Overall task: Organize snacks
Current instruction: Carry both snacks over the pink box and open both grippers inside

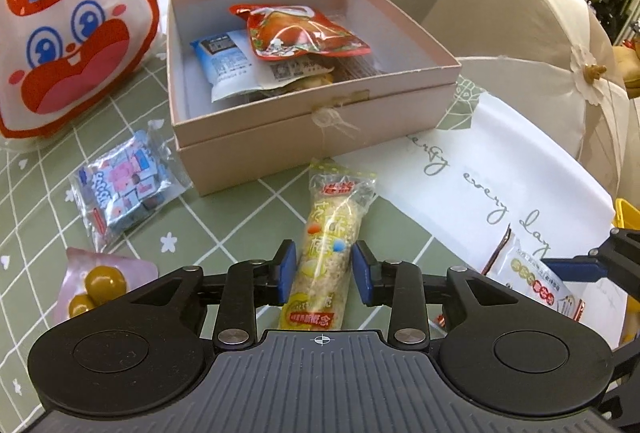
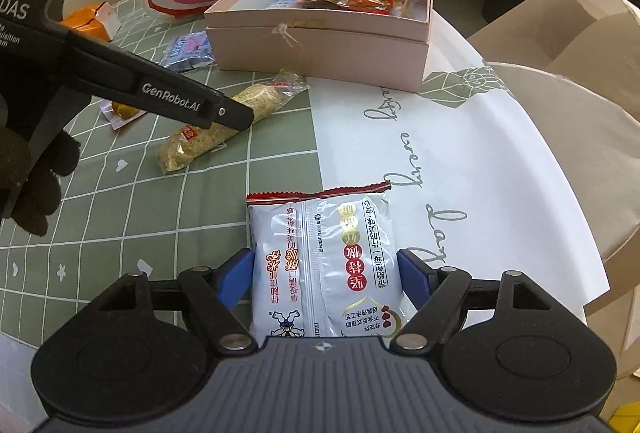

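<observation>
A long rice-crisp bar (image 1: 332, 217) in a clear wrapper lies on the green checked tablecloth in front of the pink box (image 1: 320, 105). My left gripper (image 1: 324, 269) straddles its near half, open, blue pads close beside it with no squeeze showing. A white packet (image 2: 320, 233) with a red top seam lies flat on the table. My right gripper (image 2: 326, 281) is open around it, pads level with its side edges and the packet undeformed. The box holds a red pouch (image 1: 304, 31) and a blue-white packet (image 1: 228, 61). In the right wrist view the left gripper's finger (image 2: 224, 113) covers the bar (image 2: 192, 145).
A big rabbit-face bag (image 1: 68, 45) stands left of the box. A blue-pink candy pack (image 1: 124, 189) and a pink pack of yellow-green balls (image 1: 96, 285) lie near left. An orange carton (image 2: 90, 21) sits far left. Beige chairs (image 1: 520, 33) border the table's right edge. A gloved hand (image 2: 32, 185) holds the left tool.
</observation>
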`<state>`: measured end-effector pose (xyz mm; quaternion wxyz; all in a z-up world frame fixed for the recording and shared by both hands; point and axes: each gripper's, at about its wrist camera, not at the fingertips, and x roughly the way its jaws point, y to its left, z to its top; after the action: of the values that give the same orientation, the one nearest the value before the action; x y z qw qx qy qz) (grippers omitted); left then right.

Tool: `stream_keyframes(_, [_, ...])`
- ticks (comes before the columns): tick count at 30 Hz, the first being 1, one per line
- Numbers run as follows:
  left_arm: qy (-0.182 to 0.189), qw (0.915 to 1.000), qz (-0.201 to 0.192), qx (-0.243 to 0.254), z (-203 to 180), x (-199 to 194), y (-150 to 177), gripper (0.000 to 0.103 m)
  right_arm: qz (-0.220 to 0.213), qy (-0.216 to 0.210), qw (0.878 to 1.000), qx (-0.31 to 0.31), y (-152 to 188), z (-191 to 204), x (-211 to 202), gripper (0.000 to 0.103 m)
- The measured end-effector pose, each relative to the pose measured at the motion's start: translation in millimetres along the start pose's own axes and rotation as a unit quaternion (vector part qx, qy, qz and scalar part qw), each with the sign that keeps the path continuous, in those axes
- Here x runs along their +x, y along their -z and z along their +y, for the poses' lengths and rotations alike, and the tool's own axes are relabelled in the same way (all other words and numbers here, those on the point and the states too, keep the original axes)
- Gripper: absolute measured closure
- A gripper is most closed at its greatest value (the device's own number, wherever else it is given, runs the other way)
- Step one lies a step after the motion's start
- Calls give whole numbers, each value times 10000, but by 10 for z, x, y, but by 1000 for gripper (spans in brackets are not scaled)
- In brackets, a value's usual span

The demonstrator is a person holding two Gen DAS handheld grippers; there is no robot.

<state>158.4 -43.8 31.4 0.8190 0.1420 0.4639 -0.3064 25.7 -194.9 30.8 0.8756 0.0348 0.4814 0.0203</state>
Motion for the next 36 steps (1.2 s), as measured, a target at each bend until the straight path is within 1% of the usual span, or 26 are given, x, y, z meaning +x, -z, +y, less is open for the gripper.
stream_keyframes(1, [7,10000,30,-15,3,11,6,63,-7,26,10000,12,-8,5,7,25])
stream_keyframes(2, [26,9999,139,-44,7,44,15,63,-13,47,10000,12,-13,10,17,25])
stream_keyframes(5, [13,10000,62,-11,-1,35,51,64,-39,143,9999,-52,-22,31,32,25])
stream_keyframes(8, [33,9999,35,-101,19,3,84,68,-61,185,9998,-65,-35,35,20,25])
stream_keyframes(13, [190,9995,34,-257,45,-115,215,68,-95,-145,9998,78,-46,-29,-84,26])
stream_keyframes(16, [272,9991,-6,-336,39,-236,255,68,-265,-226,9994,-26,-101,-18,-240,26])
stream_keyframes(18, [365,9984,-149,-399,44,-362,226,68,-468,-274,9985,-98,-208,-30,-389,26])
stream_keyframes(21, [543,9950,-486,-680,105,-574,84,68,-926,-317,9950,-202,-499,-80,-650,26])
stream_keyframes(24, [835,9850,-886,-1222,264,-737,-147,68,-1330,-347,9899,-352,-935,-123,-834,26])
stream_keyframes(26, [786,9816,-1092,-1354,345,-763,-351,68,-1436,-392,9882,-357,-1252,-163,-853,26])
stream_keyframes(28, [708,9776,-1336,-1463,418,-721,-583,68,-1496,-443,9872,-334,-1585,-215,-787,26])
stream_keyframes(30, [795,9715,-1475,-1674,531,-581,-785,68,-1509,-367,9875,-276,-1875,-261,-656,26])
stream_keyframes(31, [907,9688,-1421,-1817,615,-448,-882,68,-1474,-363,9882,-182,-2035,-302,-550,26])
stream_keyframes(32, [962,9662,-1263,-2029,715,-272,-972,68,-1416,-411,9890,-83,-2165,-343,-441,26])
stream_keyframes(33, [926,9643,-1156,-2194,790,-144,-1024,68,-1345,-453,9899,-3,-2260,-379,-334,26])
stream_keyframes(34, [908,9629,-1131,-2277,846,-69,-1054,68,-1220,-484,9913,80,-2374,-419,-194,26])
stream_keyframes(36, [962,9581,-1262,-2386,943,-73,-1080,68,-909,-647,9935,245,-2532,-485,78,26])
